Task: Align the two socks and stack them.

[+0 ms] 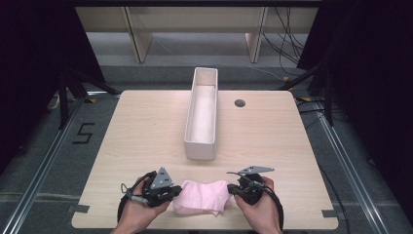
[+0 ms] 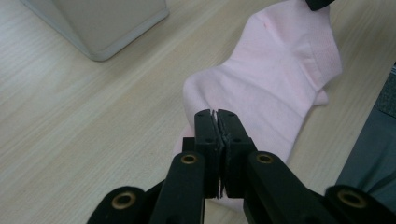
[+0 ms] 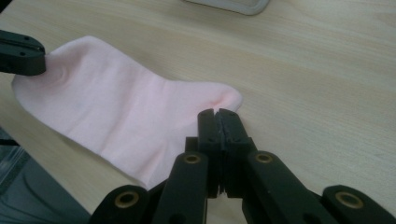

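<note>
The pink sock point(image 1: 202, 197) lies flat on the bench point(image 1: 122, 146) at the near edge, at 6 o'clock from the bench centre. Its long axis runs from 9 o'clock to 3 o'clock, between the two grippers. The fabric is pale pink, soft and lightly creased.

The left gripper point(image 1: 171, 192) is at the sock's 9 o'clock end. The left gripper view shows its jaws pressed together over the sock point(image 2: 275, 79); whether fabric is pinched between them cannot be told. That view also shows the ribbed cuff at the far end, with the tip of the right gripper point(image 2: 320, 3) on it.

The right gripper point(image 1: 234, 189) is at the sock's 3 o'clock end. The right gripper view shows its jaws pressed together at the edge of the sock point(image 3: 116, 112); a grip on fabric cannot be confirmed. It also shows the left gripper point(image 3: 32, 58) touching the far end.

Farther out, at 12 o'clock from the sock, a white rectangular bin point(image 1: 212, 105) stands at bench centre, its long axis running 6 to 12 o'clock. A dark round hole point(image 1: 239, 103) sits at its 3 o'clock side.
</note>
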`<state>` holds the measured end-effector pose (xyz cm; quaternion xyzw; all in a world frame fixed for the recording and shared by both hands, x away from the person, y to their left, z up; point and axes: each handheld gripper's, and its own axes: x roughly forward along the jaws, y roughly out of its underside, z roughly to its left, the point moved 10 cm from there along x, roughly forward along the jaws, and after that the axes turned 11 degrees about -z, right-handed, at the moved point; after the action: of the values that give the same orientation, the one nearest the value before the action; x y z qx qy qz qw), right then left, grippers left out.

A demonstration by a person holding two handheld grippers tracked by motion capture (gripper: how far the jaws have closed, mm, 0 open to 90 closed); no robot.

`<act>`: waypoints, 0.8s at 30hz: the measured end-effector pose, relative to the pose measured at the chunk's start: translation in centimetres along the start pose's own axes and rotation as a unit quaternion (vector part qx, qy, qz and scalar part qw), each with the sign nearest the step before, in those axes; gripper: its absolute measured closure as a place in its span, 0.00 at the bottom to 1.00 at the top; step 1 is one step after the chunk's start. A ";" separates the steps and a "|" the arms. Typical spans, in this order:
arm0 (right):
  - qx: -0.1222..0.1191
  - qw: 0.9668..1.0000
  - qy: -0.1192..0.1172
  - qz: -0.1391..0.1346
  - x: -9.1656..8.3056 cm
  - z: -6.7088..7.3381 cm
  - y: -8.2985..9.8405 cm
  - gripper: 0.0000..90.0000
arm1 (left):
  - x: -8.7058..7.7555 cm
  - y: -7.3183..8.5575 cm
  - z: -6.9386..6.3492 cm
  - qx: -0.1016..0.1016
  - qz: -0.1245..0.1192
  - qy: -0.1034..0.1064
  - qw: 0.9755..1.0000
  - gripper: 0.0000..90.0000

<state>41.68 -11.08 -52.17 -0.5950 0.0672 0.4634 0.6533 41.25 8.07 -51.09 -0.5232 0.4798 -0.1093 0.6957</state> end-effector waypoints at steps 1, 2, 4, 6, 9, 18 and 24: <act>0.019 1.000 -0.005 0.003 -0.3 0.7 0.0 0.99 | -0.2 0.0 0.2 0.002 0.002 -0.002 1.000 0.96; 0.012 1.000 -0.001 0.006 -0.5 0.6 0.1 0.99 | -0.3 0.0 0.3 0.000 0.002 -0.003 1.000 0.96; 0.016 1.000 -0.014 -0.006 -0.5 1.4 0.1 0.99 | -0.2 0.4 0.6 -0.003 0.006 -0.005 1.000 0.96; -0.007 1.000 -0.013 -0.008 -0.1 1.0 0.4 0.99 | 0.3 1.1 0.9 -0.009 0.012 -0.008 1.000 0.96; 0.018 1.000 0.001 0.017 0.0 0.7 1.2 0.99 | 1.1 2.3 1.1 -0.014 0.026 -0.008 1.000 0.96; 0.003 1.000 0.008 0.029 1.2 -0.5 2.4 0.96 | 2.0 4.3 0.6 -0.021 0.053 0.003 0.998 0.94; -0.017 0.999 0.023 0.021 1.3 -0.8 2.2 0.90 | 1.0 2.8 0.3 -0.025 0.021 -0.009 0.999 0.80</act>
<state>41.28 -11.36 -54.74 -0.6148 0.0866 0.4641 0.6318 41.08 8.81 -54.00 -0.5309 0.4871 -0.0777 0.6891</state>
